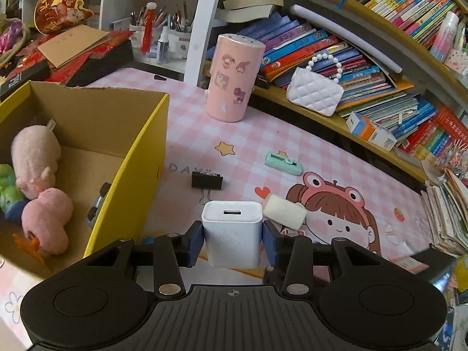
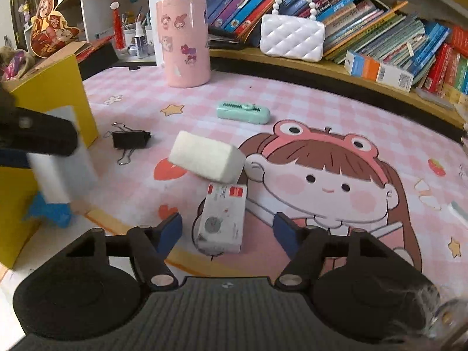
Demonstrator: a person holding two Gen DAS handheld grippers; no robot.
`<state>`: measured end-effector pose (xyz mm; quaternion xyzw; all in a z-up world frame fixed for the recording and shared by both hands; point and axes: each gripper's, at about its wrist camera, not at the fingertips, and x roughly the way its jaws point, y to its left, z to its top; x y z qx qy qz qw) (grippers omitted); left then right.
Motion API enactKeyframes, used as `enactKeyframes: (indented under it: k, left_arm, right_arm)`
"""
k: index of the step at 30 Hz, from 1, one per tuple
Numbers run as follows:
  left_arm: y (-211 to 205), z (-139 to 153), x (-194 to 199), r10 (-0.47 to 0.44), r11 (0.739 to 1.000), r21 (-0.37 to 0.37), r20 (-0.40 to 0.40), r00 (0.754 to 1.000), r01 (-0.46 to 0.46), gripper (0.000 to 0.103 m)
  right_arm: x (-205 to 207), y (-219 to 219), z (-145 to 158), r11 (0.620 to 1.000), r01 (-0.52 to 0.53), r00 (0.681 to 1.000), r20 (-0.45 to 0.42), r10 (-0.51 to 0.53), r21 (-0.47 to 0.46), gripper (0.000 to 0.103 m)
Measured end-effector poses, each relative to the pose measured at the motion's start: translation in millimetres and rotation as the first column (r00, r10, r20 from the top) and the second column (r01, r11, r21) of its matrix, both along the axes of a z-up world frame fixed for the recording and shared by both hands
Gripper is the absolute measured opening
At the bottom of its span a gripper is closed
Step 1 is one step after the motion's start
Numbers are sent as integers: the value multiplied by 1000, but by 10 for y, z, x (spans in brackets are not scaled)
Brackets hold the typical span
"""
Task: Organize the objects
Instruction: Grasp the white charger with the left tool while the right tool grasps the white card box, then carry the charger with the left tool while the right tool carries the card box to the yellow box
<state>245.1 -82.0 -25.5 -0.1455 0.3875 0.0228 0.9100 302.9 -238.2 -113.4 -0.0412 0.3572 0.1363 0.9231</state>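
My left gripper (image 1: 232, 244) is shut on a white USB charger (image 1: 231, 228), held off the mat just right of the yellow cardboard box (image 1: 131, 161). Two pink plush toys (image 1: 35, 155) and a green toy (image 1: 8, 193) lie in that box. The right wrist view shows the same charger (image 2: 61, 158) blurred at far left, beside the box wall (image 2: 58, 87). My right gripper (image 2: 228, 225) stands open over a small white carton (image 2: 223, 216) lying on the pink mat. The carton sits between the blue pads (image 2: 172, 228) with a gap on each side.
A white foam block (image 2: 206, 161), a black binder clip (image 2: 130, 139) and a mint-green clip (image 2: 243, 112) lie on the mat. A pink sticker-covered canister (image 2: 187, 41) stands at the back. A white quilted purse (image 2: 292, 36) and rows of books fill the low shelf (image 2: 336, 70) behind.
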Motion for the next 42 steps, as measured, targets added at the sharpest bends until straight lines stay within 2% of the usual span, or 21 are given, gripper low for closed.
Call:
enactKeyframes:
  k: [1, 2, 3, 11, 23, 33, 42]
  left_arm:
    - [-3, 13, -23, -3, 1000, -4, 3, 1000, 3, 41]
    - [-12, 30, -49, -8, 1000, -7, 6, 1000, 8, 41]
    - [-16, 49, -79, -12, 1000, -10, 10, 1000, 12, 41]
    - [-67, 111, -291, -51, 997, -49, 23, 998, 52, 41]
    - [35, 114, -840, -111, 987, -112, 28, 993, 113, 41]
    - [411, 71, -1329, -157, 975, -156, 29, 987, 160, 41]
    - [1053, 68, -1753, -146, 970, -192, 36, 989, 151, 41]
  right_arm:
    - [8, 5, 1, 1000, -6, 1000, 11, 7, -1, 47]
    - [13, 5, 5, 1000, -17, 1000, 17, 17, -2, 31]
    - [23, 2, 16, 1000, -26, 1000, 15, 26, 3, 28]
    - [-256, -213, 200, 998, 11, 1000, -15, -10, 67, 28]
    - [-1145, -405, 560, 994, 54, 998, -40, -50, 96, 28]
    - [-1867, -128, 673, 995, 74, 996, -60, -70, 69, 28]
    - [-2279, 374, 790, 995, 90, 995, -39, -88, 46, 28]
